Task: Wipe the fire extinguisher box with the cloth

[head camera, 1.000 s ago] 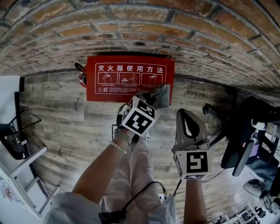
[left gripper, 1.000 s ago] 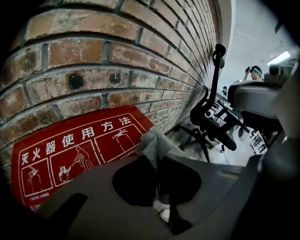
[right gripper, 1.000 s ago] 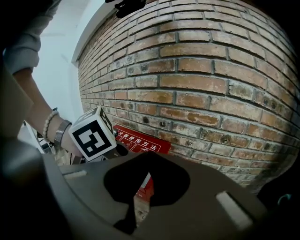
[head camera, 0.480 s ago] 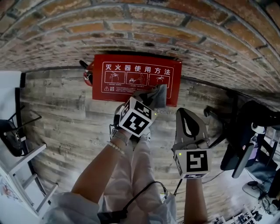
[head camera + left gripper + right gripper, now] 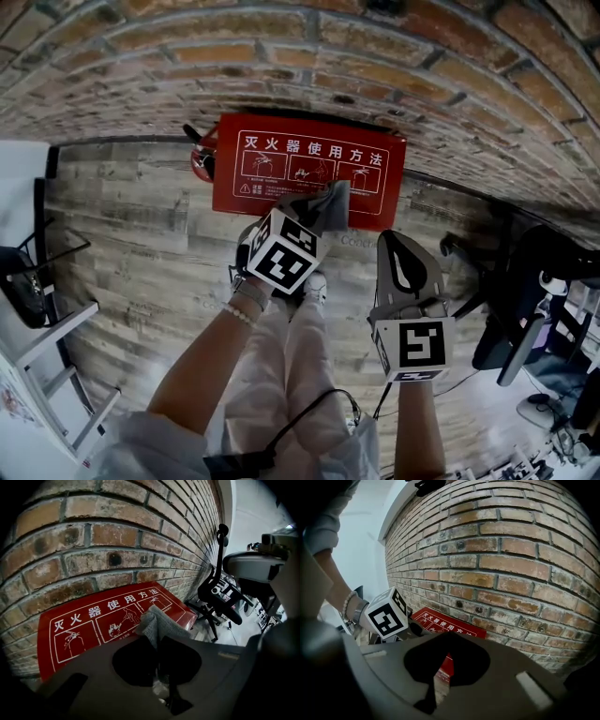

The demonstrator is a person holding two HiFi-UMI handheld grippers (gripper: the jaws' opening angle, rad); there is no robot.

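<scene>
Grey cloth (image 5: pixel 323 208) is pinched in the left tool (image 5: pixel 157 641) and laid on the red fire extinguisher box (image 5: pixel 300 173) by the brick wall (image 5: pixel 281 66). The right tool (image 5: pixel 446 641) is pressed together, empty; wiping is judged under way, not finished.

fire extinguisher box (image 5: pixel 93 620) partly behind left tool (image 5: pixel 157 637), chair (image 5: pixel 506 281) cropped
</scene>
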